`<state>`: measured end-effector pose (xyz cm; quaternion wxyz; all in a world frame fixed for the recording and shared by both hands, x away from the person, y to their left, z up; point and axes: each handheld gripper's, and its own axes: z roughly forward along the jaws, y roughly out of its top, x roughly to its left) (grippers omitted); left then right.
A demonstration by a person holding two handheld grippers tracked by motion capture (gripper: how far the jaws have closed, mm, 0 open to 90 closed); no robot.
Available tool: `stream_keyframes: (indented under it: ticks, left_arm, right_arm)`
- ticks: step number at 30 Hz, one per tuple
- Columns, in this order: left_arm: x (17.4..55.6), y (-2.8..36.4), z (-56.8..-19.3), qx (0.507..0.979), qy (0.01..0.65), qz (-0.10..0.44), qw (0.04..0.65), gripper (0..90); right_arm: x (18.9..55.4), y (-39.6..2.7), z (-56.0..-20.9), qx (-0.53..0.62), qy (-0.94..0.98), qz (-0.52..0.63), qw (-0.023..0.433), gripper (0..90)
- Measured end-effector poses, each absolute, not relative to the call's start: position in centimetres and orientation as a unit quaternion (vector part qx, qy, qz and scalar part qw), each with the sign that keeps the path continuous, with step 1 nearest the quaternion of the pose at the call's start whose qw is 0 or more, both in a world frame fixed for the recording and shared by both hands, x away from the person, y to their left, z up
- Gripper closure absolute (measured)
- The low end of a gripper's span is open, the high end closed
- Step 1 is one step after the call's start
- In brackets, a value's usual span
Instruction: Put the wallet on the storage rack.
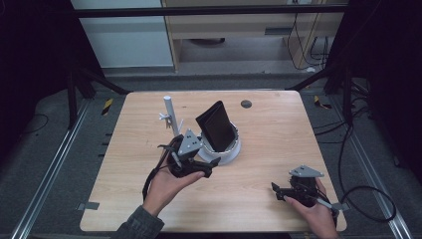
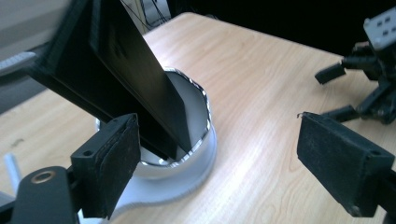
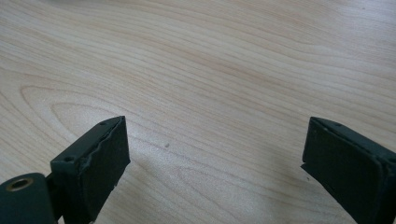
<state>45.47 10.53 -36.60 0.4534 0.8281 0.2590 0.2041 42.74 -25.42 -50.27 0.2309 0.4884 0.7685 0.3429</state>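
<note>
While the bench sits wide and mostly bare, all the action is just left of its middle. Leaning there is the wallet, black and folded, its lower end down inside the white cup and its upper end tilted out over the rim toward the far left. By the look of it, the placing is done: wallet in cup, propped against the wall, standing on its own. Next down in size, the left tool sits low beside the cup's base, jaws spread wide and released, nothing between the pads; in the left gripper view one pad is just beside the cup, not pressing on it. Over near the front right corner, the right tool rests slack, jaws apart over bare wood. Behind the cup stands a small white post, untouched. What's left, I'd judge, is only drawing the left hand clear.
</note>
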Motion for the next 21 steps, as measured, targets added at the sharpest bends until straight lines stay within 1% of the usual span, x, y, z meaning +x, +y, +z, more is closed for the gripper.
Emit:
stream_keyframes:
  ticks: [7,8,10,11,14,15,18,19,20,21]
  left_arm:
    - [44.9,10.4,-40.0,0.834,0.265,0.188,0.445,12.1]
    - [44.9,10.4,-40.0,0.834,0.265,0.188,0.445,11.9]
    - [44.8,10.5,-41.3,0.839,0.268,0.182,0.438,11.0]
    - [44.8,10.5,-41.3,0.839,0.268,0.182,0.438,10.4]
    - [45.0,11.2,-43.1,0.842,0.276,0.173,0.430,8.3]
    - [45.0,11.2,-43.1,0.842,0.276,0.173,0.430,7.8]
    - [45.3,12.1,-45.1,0.843,0.288,0.162,0.425,7.3]
    - [45.3,12.1,-45.1,0.843,0.288,0.162,0.425,7.3]
    - [45.5,12.4,-46.2,0.847,0.291,0.156,0.417,6.8]
    - [45.5,12.4,-46.2,0.847,0.291,0.156,0.417,6.7]
  right_arm:
    - [42.8,-25.2,-50.4,0.489,0.770,0.339,0.228,7.3]
    - [42.7,-25.2,-50.4,0.490,0.770,0.339,0.227,7.2]
    - [42.8,-25.2,-50.5,0.489,0.771,0.338,0.227,7.0]
    - [42.8,-25.2,-50.6,0.489,0.772,0.337,0.226,6.8]
    - [42.8,-25.2,-50.6,0.489,0.774,0.333,0.226,6.7]
    - [42.8,-25.2,-50.6,0.489,0.774,0.333,0.226,6.7]
    - [42.9,-25.1,-50.7,0.489,0.774,0.333,0.224,6.4]
    - [42.9,-25.1,-50.7,0.489,0.774,0.333,0.224,6.4]
    - [42.9,-25.0,-50.8,0.487,0.777,0.332,0.222,6.3]
    - [42.9,-25.0,-50.8,0.487,0.777,0.332,0.222,6.3]
